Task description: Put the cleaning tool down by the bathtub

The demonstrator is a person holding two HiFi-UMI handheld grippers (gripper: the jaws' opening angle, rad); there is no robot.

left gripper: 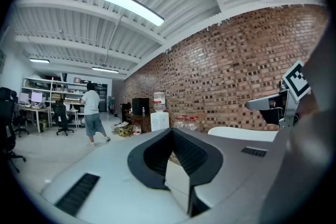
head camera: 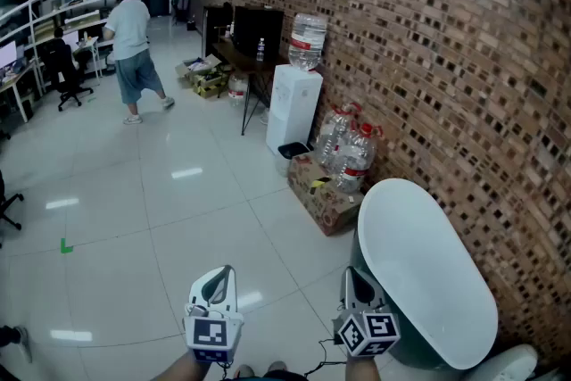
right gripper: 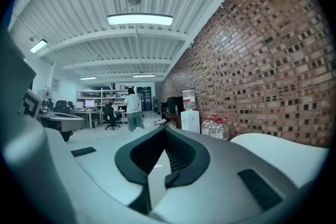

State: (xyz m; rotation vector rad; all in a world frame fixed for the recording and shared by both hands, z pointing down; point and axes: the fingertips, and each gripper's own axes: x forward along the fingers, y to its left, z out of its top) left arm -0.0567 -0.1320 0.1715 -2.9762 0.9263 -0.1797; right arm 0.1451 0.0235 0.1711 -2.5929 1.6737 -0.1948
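**Both grippers level at the bathtub's near end, fingers closed on nothing**

Head view: left gripper (head camera: 228,270) and right gripper (head camera: 350,272) are side by side at the bottom of the frame. Both point forward over the pale tiled floor (head camera: 178,210). Each carries its marker cube (head camera: 212,335) at the rear.

Left gripper (left gripper: 170,134), own view: dark fingers (left gripper: 152,157) pressed together at the tips, nothing pinched between them. The right gripper's cube shows at the far right edge (left gripper: 296,78).

Right gripper (right gripper: 165,131), own view: fingers (right gripper: 184,157) brought together the same way, nothing between.

Bathtub (head camera: 419,263): white, oval, standing along the brick wall (head camera: 428,58), just right of the right gripper. Its near end is beside that gripper. It shows as a pale rim in the left gripper view (left gripper: 241,134) and in the right gripper view (right gripper: 278,147).

Cleaning tool: cannot be made out in any view (neither gripper holds it).

Beyond the tub, along the wall:
- cardboard box (head camera: 326,196) on the floor, close to the tub's far end
- large water bottles (head camera: 352,152) standing at the box
- white water dispenser (head camera: 293,107), farther on, with a bottle (head camera: 308,40) on top

A person (head camera: 134,49) in a light shirt and grey shorts stands well off, near the shelving. A small green mark (head camera: 66,246) is on the tiles at left.
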